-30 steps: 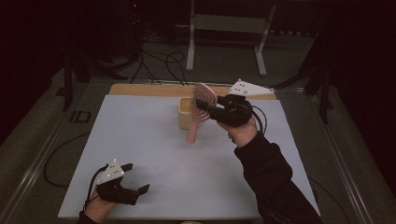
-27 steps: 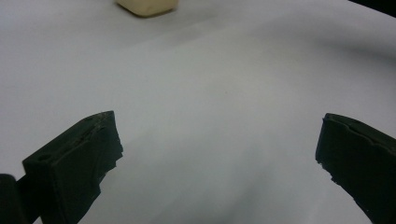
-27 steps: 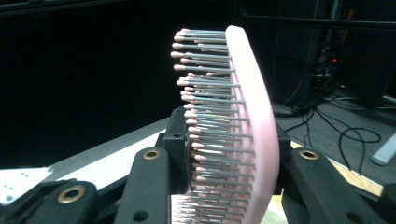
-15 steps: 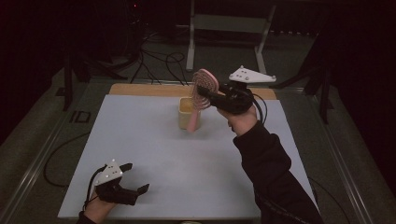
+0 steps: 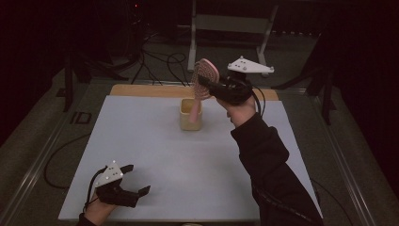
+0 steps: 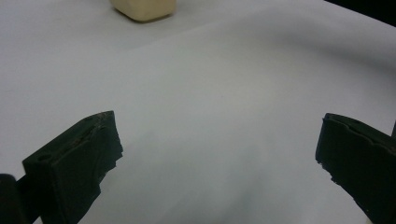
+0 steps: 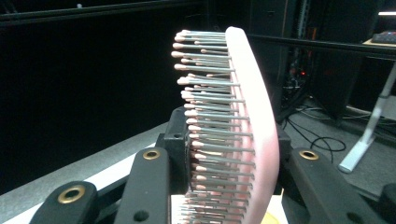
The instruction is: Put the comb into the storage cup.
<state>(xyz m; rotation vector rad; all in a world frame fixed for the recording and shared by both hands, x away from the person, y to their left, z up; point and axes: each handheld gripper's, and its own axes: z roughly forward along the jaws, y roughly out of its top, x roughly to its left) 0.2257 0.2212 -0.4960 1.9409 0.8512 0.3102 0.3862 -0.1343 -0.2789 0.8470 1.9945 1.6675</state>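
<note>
Left tongs (image 5: 136,181): wide apart, nothing between them, resting low at the near left corner of the surface (image 5: 150,141).
Cup (image 5: 191,114): cream, upright at the far middle of the surface (its base also shows at the top of the left gripper view).
Brush (image 5: 203,81): pink, head up, handle angled down into the cup.
Right tongs (image 5: 203,88): clamped on the brush just below its head, raised above the cup.

**Table surface, contents**

Table (image 5: 155,141) carries a pale grey-white mat; a bare wooden strip shows along its far edge. One cream cup (image 5: 190,115) stands upright on the mat, upper centre of the high view.
</note>
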